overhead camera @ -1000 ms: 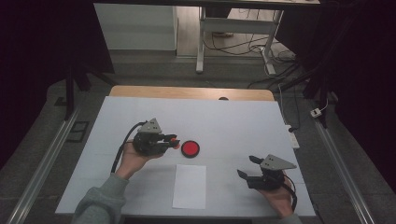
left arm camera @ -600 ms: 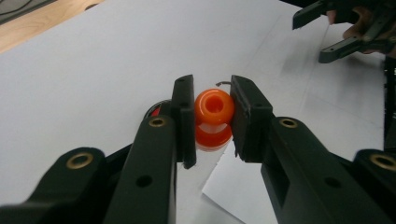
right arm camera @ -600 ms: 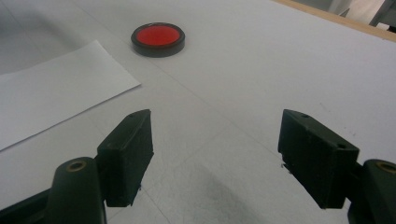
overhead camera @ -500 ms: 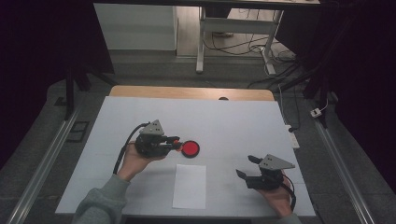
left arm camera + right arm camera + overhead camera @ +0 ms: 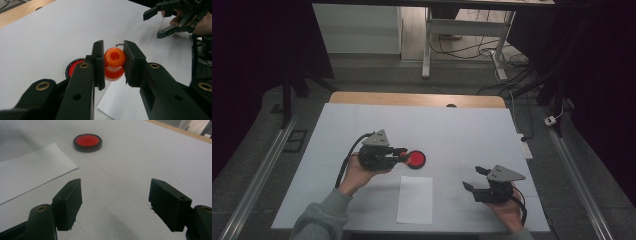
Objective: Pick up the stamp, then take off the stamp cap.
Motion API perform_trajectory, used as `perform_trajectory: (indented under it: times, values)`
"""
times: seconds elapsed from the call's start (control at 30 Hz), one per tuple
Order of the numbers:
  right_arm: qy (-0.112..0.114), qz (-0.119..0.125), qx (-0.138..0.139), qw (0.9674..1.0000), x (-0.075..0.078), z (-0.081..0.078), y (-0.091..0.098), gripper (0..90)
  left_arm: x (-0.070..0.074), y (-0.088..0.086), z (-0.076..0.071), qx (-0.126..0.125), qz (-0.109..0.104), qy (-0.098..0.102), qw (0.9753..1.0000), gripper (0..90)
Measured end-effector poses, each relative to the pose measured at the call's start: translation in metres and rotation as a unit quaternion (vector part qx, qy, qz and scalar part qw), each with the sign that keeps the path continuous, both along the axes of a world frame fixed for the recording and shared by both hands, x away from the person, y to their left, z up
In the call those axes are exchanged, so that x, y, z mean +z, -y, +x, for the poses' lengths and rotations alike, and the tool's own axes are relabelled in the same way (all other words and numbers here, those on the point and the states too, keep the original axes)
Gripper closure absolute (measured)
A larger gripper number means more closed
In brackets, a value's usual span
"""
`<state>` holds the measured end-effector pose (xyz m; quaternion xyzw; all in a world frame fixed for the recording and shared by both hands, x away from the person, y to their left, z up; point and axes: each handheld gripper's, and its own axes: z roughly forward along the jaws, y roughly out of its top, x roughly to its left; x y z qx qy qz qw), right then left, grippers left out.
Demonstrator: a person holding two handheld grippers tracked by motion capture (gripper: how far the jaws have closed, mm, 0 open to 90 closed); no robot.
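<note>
Dim room, white table. Left gripper clamps orange stamp, held over red ink pad. Right gripper idle, jaws wide, nothing between. Step looks like inking. Next likely: press stamp squarely on paper sheet.

— What carries it all?

— A table with a pale grey-white top, filling the middle of the high view; a strip of bare wood runs along its far edge, toward the top of the frame.

— And what lies flat on it?

— A round black dish with a red centre, near the middle, and a white sheet of paper just below it (lower centre, close to the near edge), the two apart.
</note>
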<state>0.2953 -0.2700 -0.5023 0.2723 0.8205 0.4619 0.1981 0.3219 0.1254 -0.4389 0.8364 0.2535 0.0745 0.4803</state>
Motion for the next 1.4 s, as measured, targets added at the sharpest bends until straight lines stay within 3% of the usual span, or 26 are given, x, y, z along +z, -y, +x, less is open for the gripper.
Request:
perform_trajectory:
  times: [0.87, 1.4]
  values:
    - [0.003, 0.002, 0.013, 0.9999, 0.003, -0.002, -0.009, 26.2, 0.001, 0.015, -0.003, -0.017, -0.003, 0.002, 0.9998, 72.4]
    - [0.007, 0.006, 0.03, 0.9995, 0.009, -0.003, -0.027, 26.2, 0.0, 0.022, -0.003, -0.025, -0.002, 0.001, 0.9997, 72.4]
